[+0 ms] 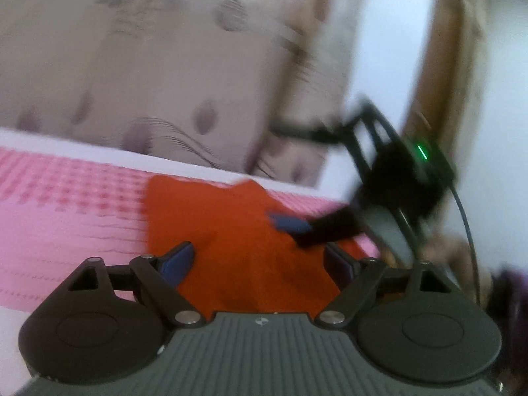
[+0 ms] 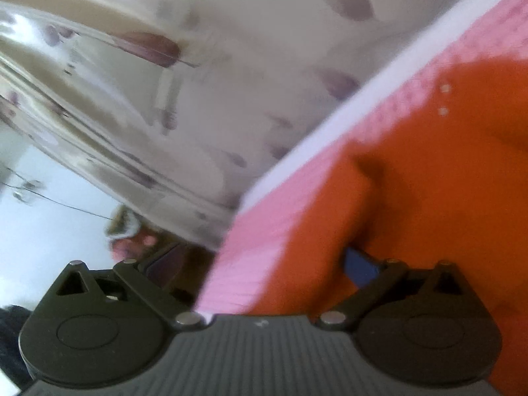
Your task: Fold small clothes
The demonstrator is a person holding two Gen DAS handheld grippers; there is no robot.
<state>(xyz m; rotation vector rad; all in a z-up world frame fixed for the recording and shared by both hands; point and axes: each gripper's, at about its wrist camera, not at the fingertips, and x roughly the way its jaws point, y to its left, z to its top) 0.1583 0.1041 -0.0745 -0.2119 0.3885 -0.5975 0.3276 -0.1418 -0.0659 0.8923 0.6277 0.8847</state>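
We are working with both grippers spread wide and holding nothing — left gripper (image 1: 259, 257), right gripper (image 2: 260, 260) — over the orange garment (image 1: 237, 231), lying rumpled near the pink mat's (image 1: 66, 204) far edge, folding seemingly barely started.

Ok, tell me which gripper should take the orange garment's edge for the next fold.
Probably the left gripper: its jaws stand open with the orange garment directly between and ahead of them on the pink mat. The right gripper straddles the mat's edge, its left finger off the cloth.
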